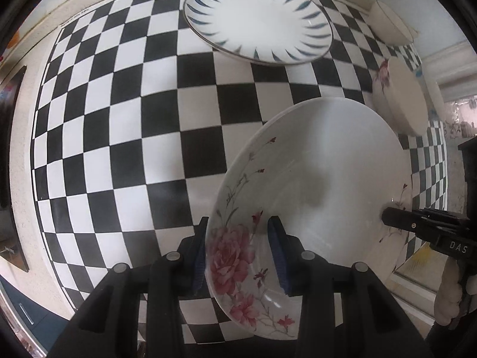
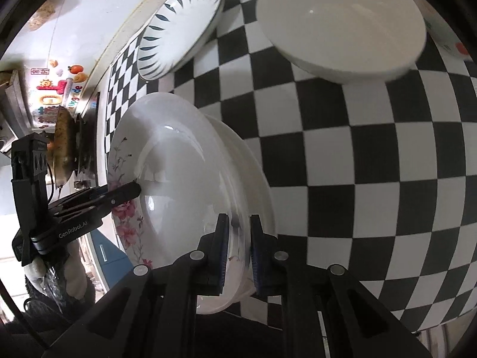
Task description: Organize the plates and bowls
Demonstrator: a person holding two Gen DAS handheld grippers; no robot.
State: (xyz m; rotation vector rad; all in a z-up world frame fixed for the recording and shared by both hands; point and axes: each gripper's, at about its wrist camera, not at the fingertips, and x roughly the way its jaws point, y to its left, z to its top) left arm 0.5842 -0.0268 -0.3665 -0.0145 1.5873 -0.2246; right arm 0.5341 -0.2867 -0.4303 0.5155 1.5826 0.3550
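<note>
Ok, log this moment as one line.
left claw: shut on floral plate rim | right claw: shut on opposite rim | plate: held over checkered cloth | blue-leaf plate: on cloth

Near rim of floral plate (image 1: 313, 185) hidden behind left hand-held gripper (image 1: 237, 253) body in left wrist view. Right hand-held gripper (image 2: 238, 250) body covers plate's lower edge in right wrist view. White bowl (image 2: 340, 26) top cut by frame edge. Plain bowl (image 1: 390, 24) near far right edge seen edge-on, inside hidden. Wall stickers (image 2: 56, 89) too small to read. Gloved hand (image 1: 447, 295) mostly cut off.
</note>
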